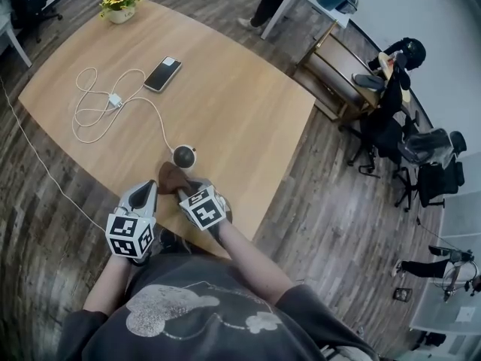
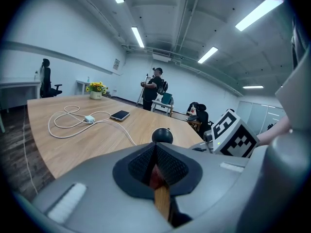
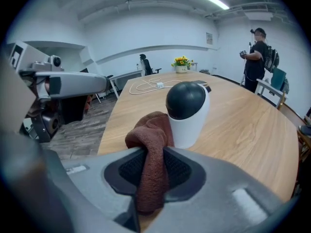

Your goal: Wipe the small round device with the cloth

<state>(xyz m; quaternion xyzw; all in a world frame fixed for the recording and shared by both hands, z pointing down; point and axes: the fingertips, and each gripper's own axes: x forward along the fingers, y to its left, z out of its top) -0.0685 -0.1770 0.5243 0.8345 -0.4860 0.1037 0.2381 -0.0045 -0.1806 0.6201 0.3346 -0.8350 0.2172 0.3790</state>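
The small round device [image 1: 184, 156], a white body with a dark dome, stands upright near the table's front edge. In the right gripper view the device [image 3: 187, 111] is close ahead. My right gripper [image 3: 154, 152] is shut on a brown cloth [image 3: 151, 144], whose bunched end rests by the device's left side. From the head view, the cloth [image 1: 170, 176] lies just in front of the device, with the right gripper [image 1: 183, 192] behind it. My left gripper [image 1: 148, 189] hovers to the left, its jaws shut with nothing between them. Straight ahead of that left gripper [image 2: 155, 149] is the device [image 2: 162, 135].
The wooden table [image 1: 240, 104] carries a phone [image 1: 162, 74], a white cable with charger [image 1: 113, 101] and a pot of yellow flowers [image 1: 120, 6] at the far corner. A person [image 2: 154, 89] stands beyond the table. Office chairs [image 1: 432, 164] and desks stand at the right.
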